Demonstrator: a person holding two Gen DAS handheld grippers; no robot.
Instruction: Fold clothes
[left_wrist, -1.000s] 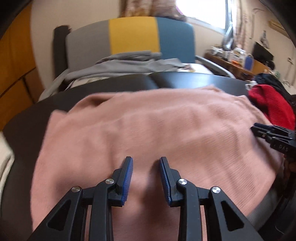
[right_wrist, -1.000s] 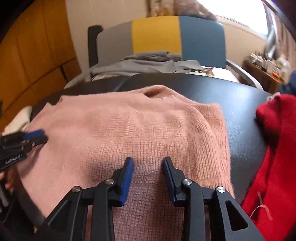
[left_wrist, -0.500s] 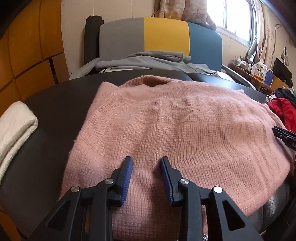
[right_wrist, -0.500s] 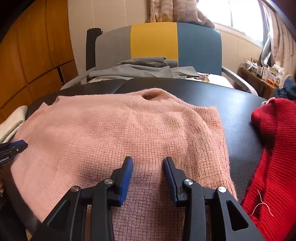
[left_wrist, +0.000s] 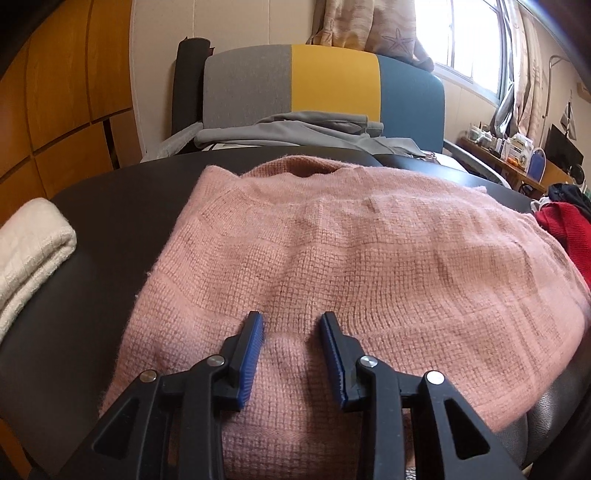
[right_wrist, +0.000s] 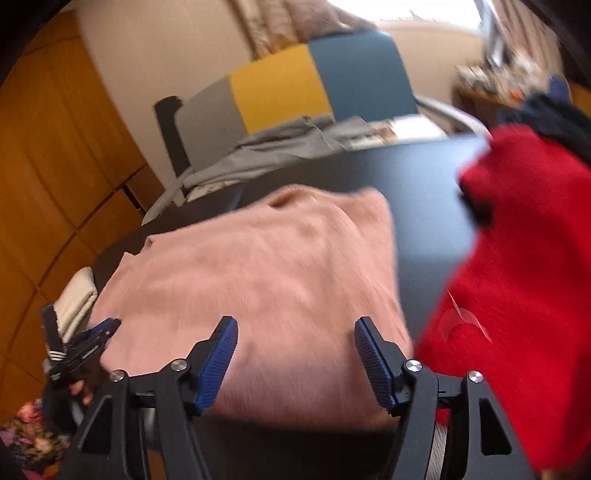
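A pink knitted sweater (left_wrist: 369, 258) lies folded flat on the black table (left_wrist: 122, 206), neck towards the far side. My left gripper (left_wrist: 291, 319) sits at its near edge, shut on a raised ridge of the pink knit between its blue pads. In the right wrist view the left gripper (right_wrist: 99, 332) shows at the near left corner of the sweater (right_wrist: 258, 266). My right gripper (right_wrist: 297, 325) hovers over the sweater's near right part. Its jaws are opening wide and the pads press on nothing. The right view is blurred and tilted.
A red knitted garment (right_wrist: 517, 258) lies heaped right of the pink sweater, a dark garment (right_wrist: 546, 114) behind it. A folded white cloth (left_wrist: 29, 251) rests at the table's left edge. Behind the table stands a grey, yellow and blue chair (left_wrist: 332, 81) with grey clothing (left_wrist: 295, 129) on it.
The right gripper's jaws have spread wide, letting go of the pink knit, and it has lifted and rolled, bringing the red garment close. The left gripper keeps its hold after shifting left earlier.
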